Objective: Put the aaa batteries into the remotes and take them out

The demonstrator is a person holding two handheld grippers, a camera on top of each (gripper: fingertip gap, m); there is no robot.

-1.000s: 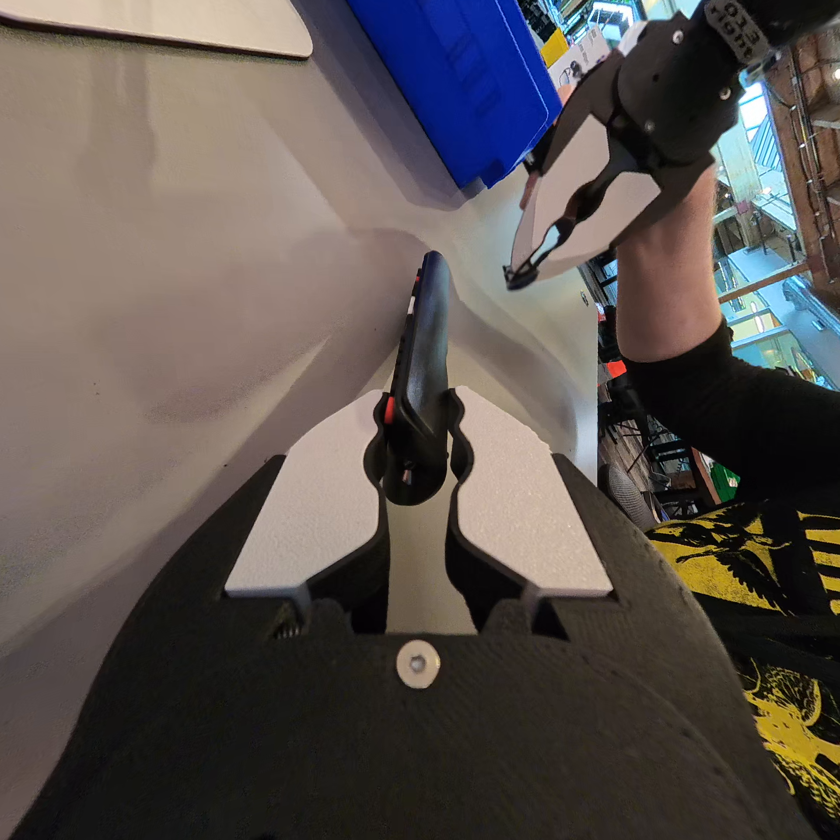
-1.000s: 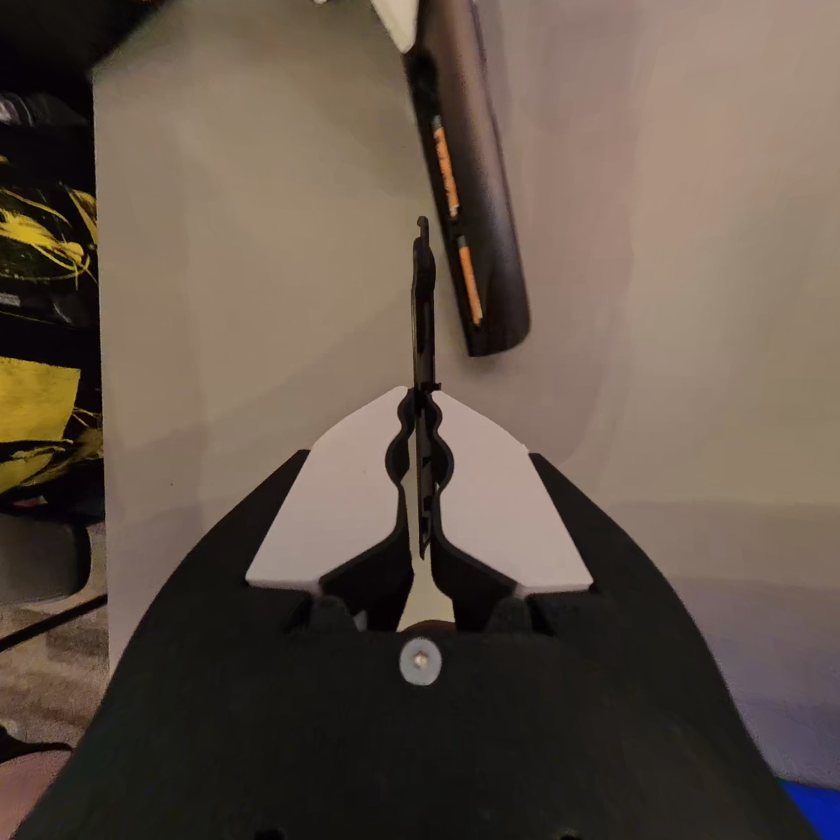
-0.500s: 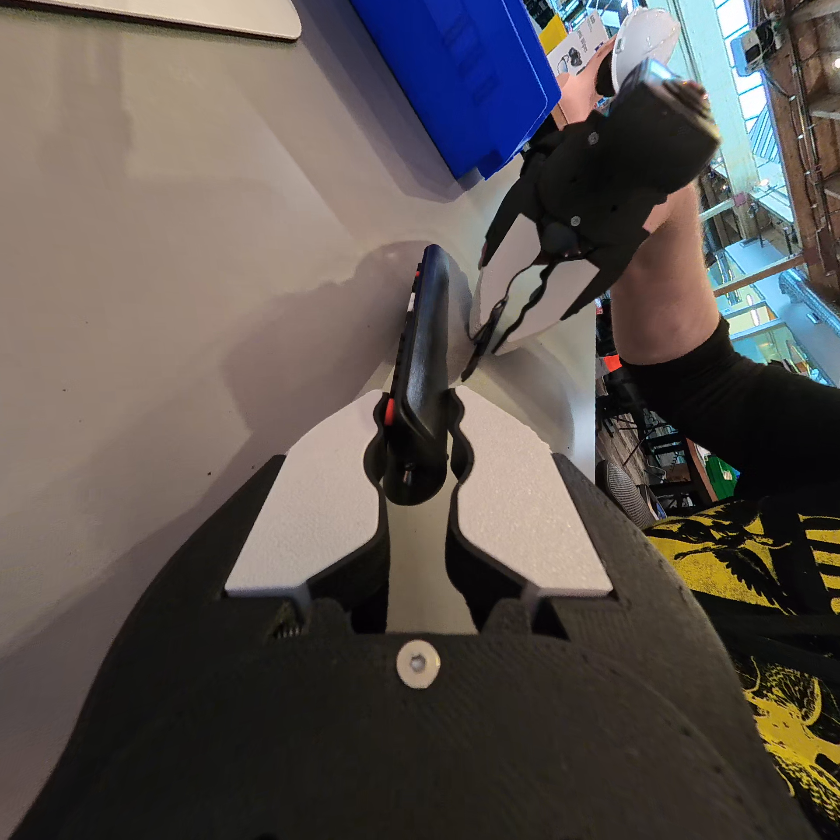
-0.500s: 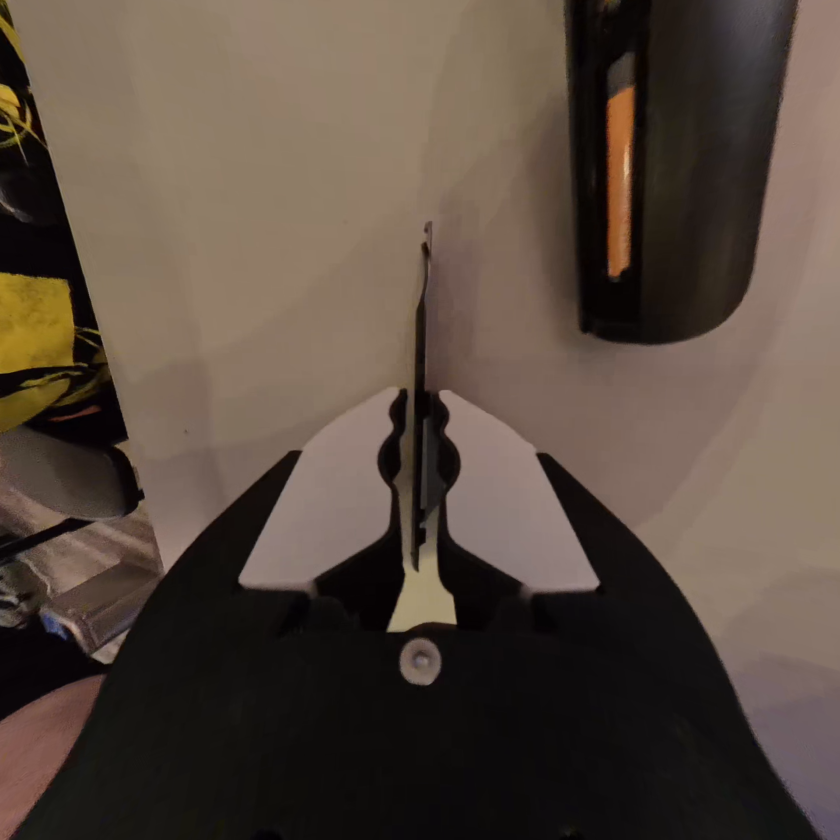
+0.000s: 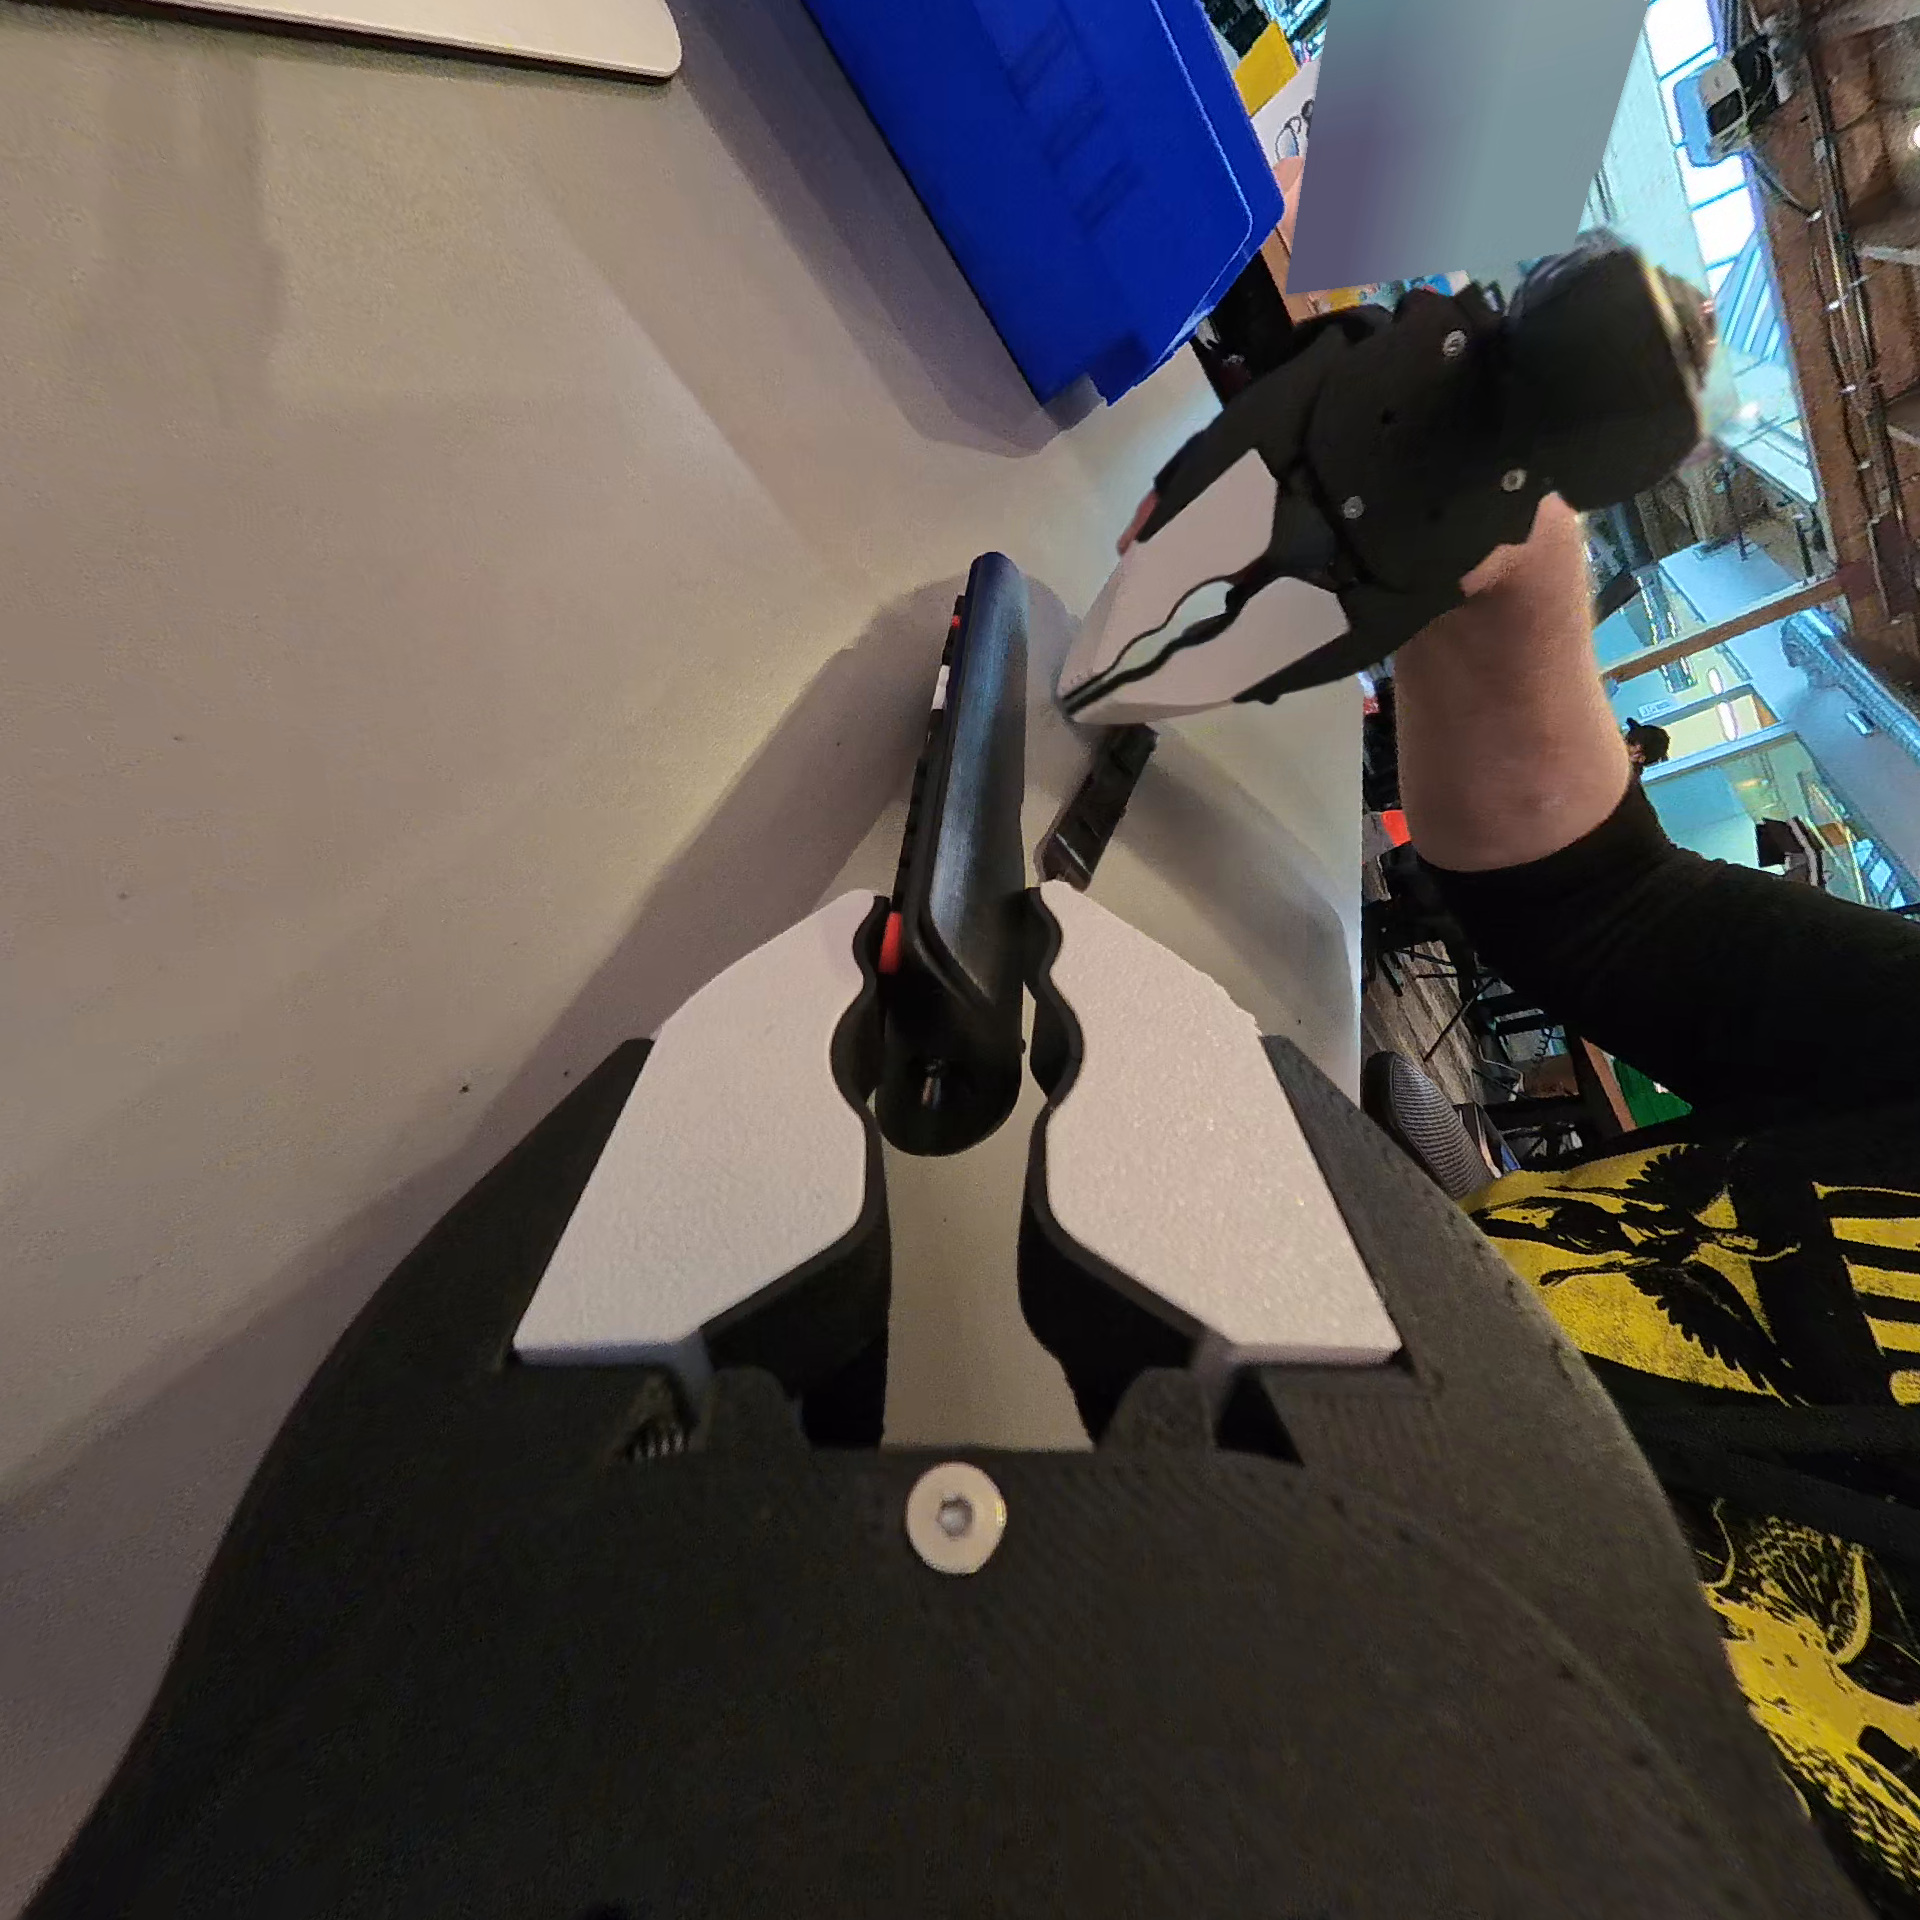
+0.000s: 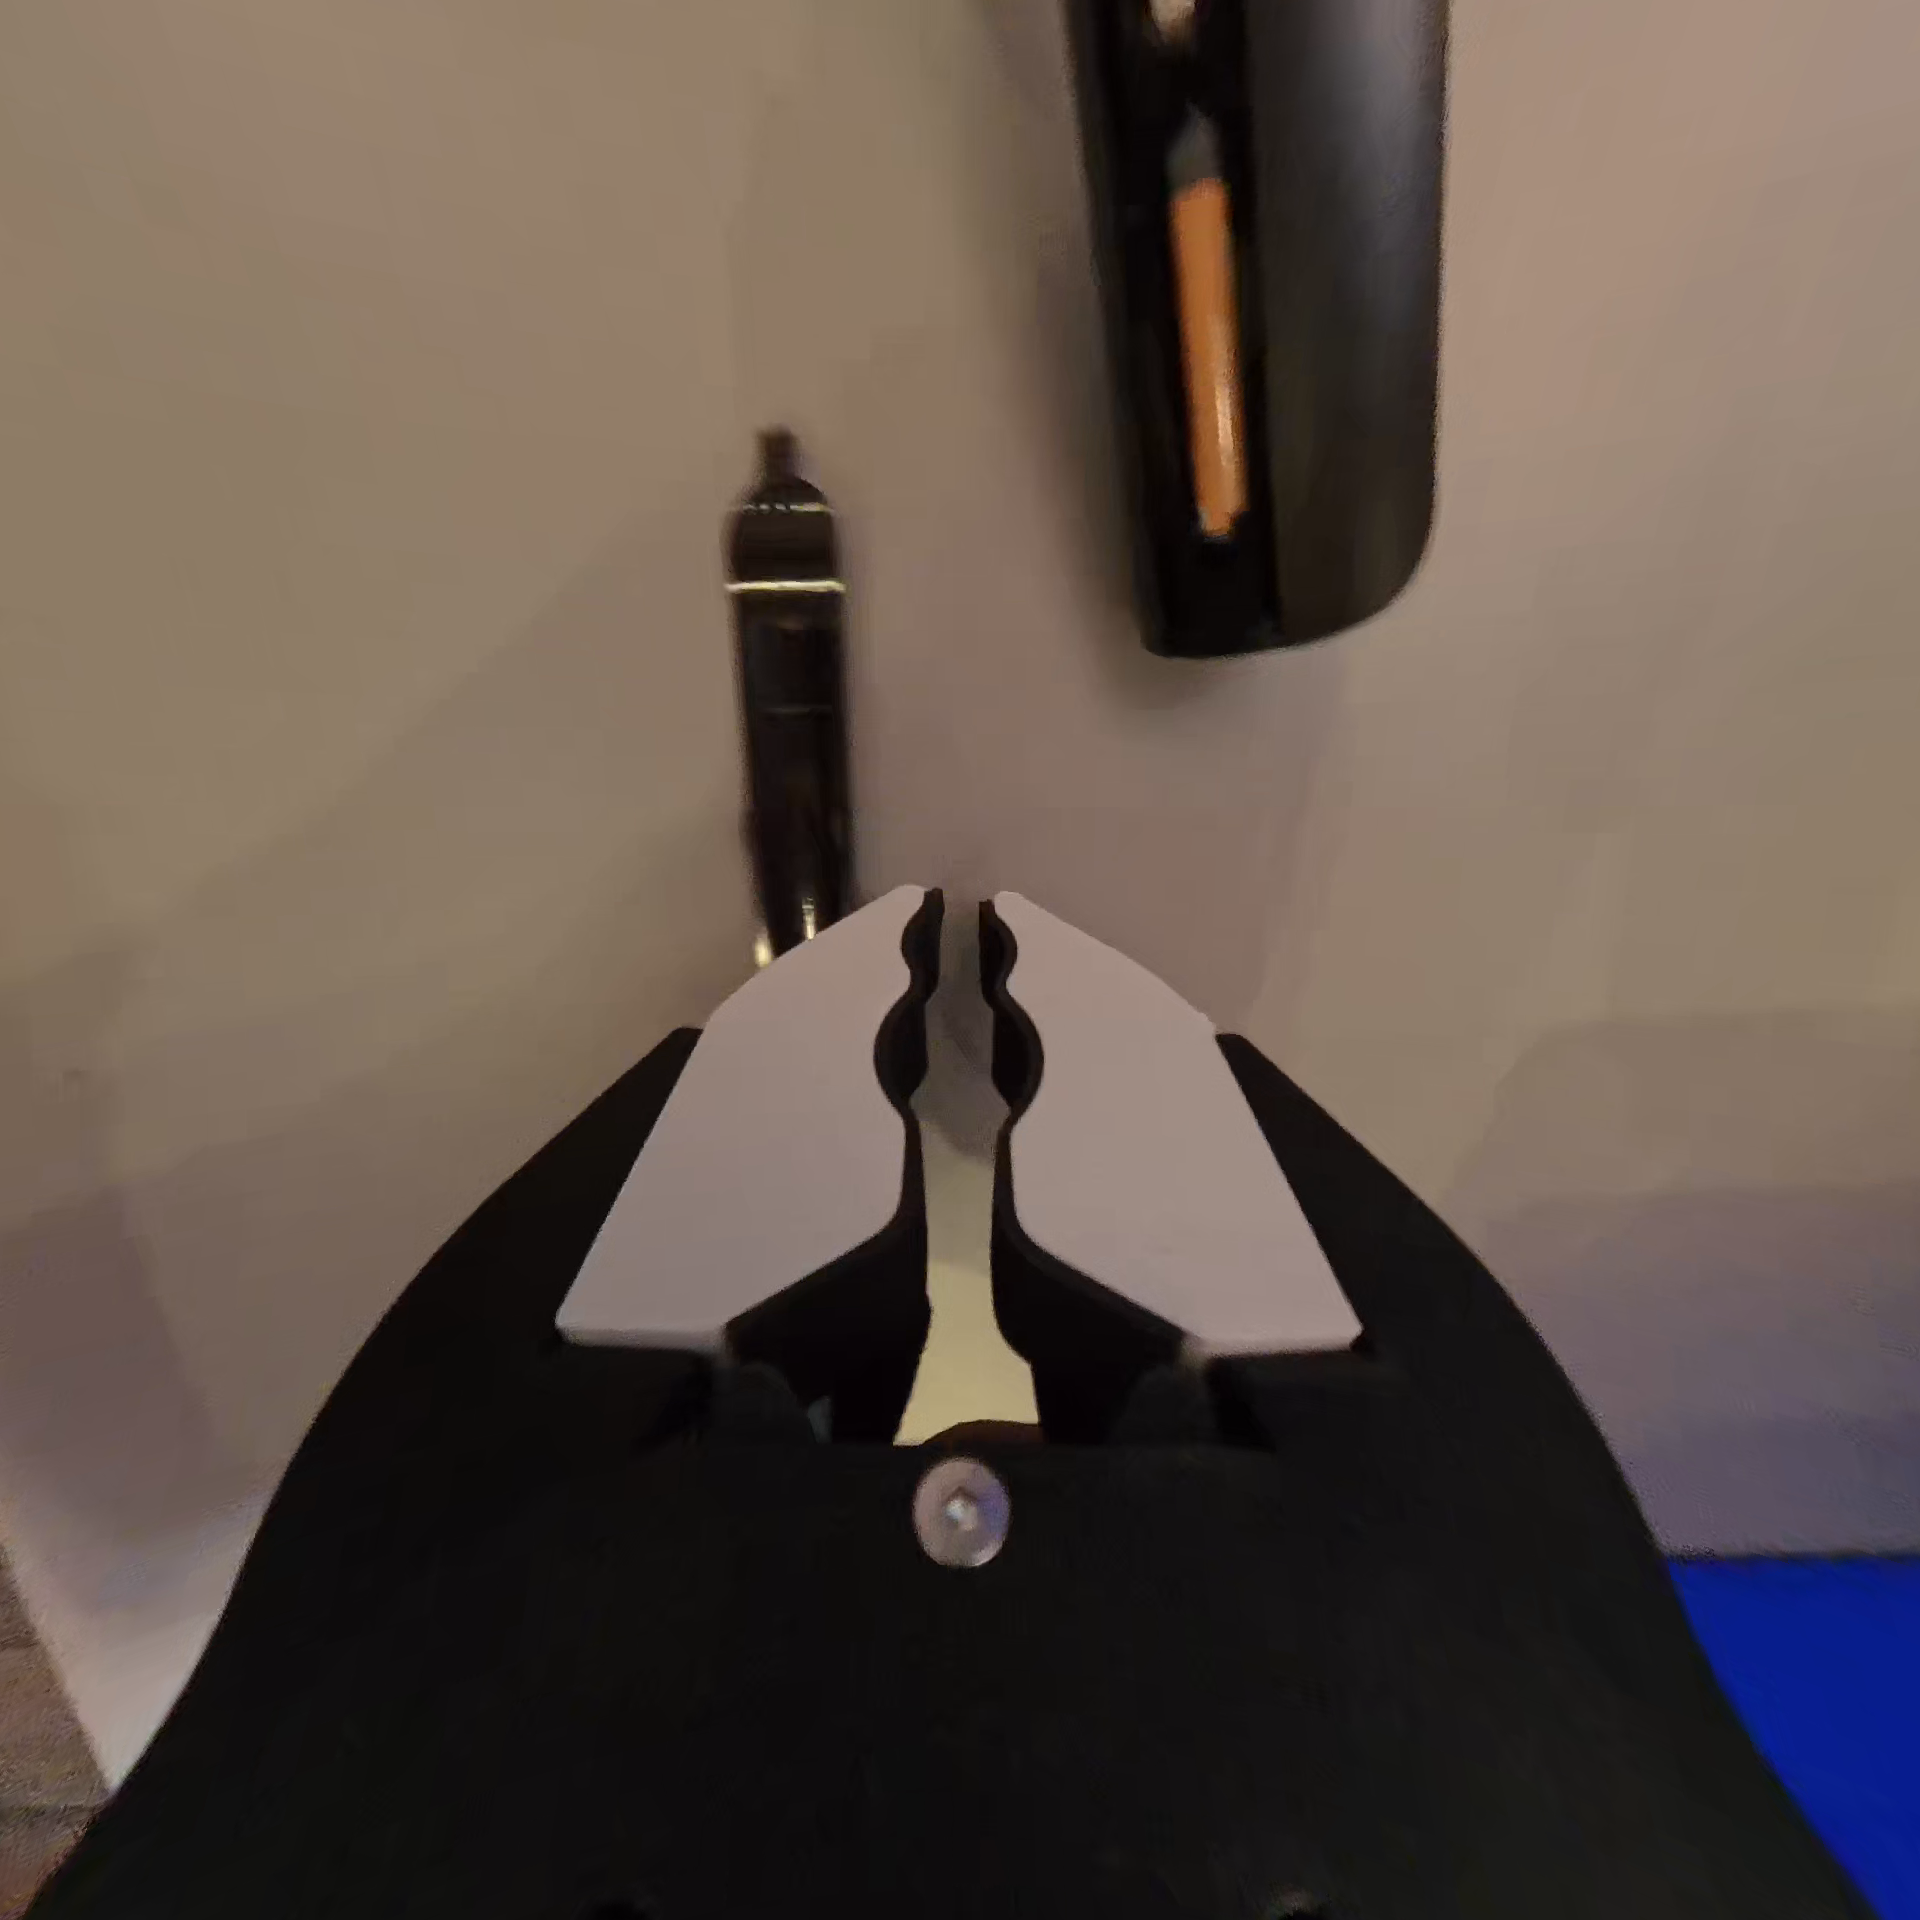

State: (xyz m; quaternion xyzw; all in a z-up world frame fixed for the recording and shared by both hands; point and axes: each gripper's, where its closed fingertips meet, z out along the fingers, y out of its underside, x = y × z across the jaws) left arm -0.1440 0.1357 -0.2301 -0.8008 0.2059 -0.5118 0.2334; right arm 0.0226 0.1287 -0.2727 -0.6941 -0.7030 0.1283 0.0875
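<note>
The left gripper (image 5: pixel 956 914) pinches the slim black remote (image 5: pixel 971 790) on edge over the grey surface (image 5: pixel 416 520). The right gripper (image 6: pixel 961 904), jaws slightly spread and empty, hangs beside the thin black battery cover (image 6: pixel 790 675) lying there. An orange battery (image 6: pixel 1210 353) sits exposed; judging so, extraction comes next, needing a narrow pinch.

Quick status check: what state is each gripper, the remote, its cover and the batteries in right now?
Left gripper: shut on the remote.
Right gripper: slightly open, empty.
Black remote: on edge, battery bay uncovered.
Orange batteries: seated inside.
Thin black battery cover: off, lying on the white table.
</note>
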